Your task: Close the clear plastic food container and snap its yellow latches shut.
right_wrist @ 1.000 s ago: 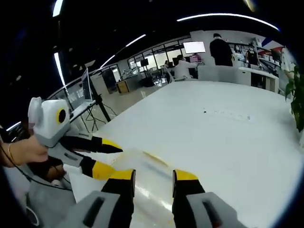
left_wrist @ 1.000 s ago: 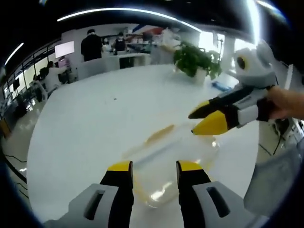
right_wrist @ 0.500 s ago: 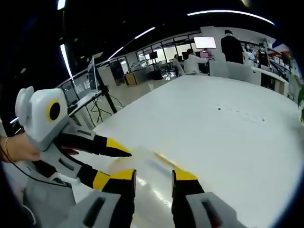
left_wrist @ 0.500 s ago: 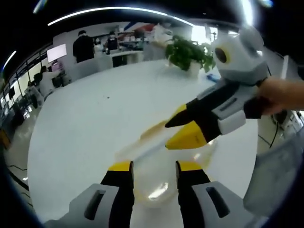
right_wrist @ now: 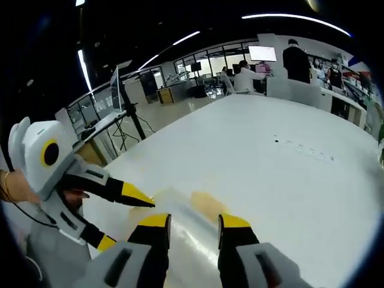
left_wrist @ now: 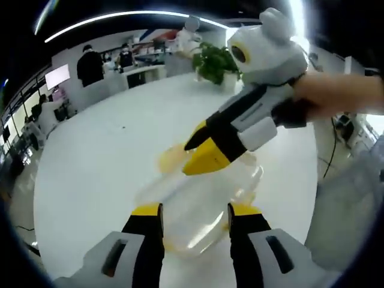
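The clear plastic container lies on the white table, its near end between the tips of my open left gripper. A yellow latch shows at its far edge. My right gripper reaches in from the right, jaws apart, tips just above the container beside that latch. In the right gripper view, my right gripper stands open over the see-through container, with the yellow latch just ahead. The left gripper comes in from the left, jaws spread, held by a hand.
A potted plant stands at the table's far side. People sit and stand at desks beyond, with a monitor. A tripod stand rises past the table's edge. Bare table top stretches beyond the container.
The right gripper has swung in from the right and now hangs over the container near the yellow latch. The latch has gone from a thin strip to a broader yellow patch.
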The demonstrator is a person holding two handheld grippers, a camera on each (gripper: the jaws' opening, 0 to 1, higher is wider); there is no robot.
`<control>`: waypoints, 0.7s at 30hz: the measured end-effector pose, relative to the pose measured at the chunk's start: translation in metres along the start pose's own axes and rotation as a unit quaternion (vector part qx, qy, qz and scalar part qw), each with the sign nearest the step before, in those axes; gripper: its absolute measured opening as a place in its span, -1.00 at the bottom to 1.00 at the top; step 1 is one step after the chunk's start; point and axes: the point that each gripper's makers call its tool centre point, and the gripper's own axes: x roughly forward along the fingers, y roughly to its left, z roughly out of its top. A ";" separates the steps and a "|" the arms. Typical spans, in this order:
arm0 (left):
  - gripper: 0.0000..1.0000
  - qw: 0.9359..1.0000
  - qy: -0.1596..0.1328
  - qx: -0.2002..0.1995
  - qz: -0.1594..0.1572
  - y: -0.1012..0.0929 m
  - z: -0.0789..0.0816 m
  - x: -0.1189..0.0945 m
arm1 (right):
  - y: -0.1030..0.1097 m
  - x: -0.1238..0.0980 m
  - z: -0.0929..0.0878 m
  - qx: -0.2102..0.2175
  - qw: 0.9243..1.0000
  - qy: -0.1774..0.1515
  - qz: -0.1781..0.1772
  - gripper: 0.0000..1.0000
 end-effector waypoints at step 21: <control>0.01 0.983 -0.010 0.182 -0.034 -0.024 -0.011 0.013 | 0.006 0.020 -0.006 -0.109 0.983 0.096 0.116 -0.09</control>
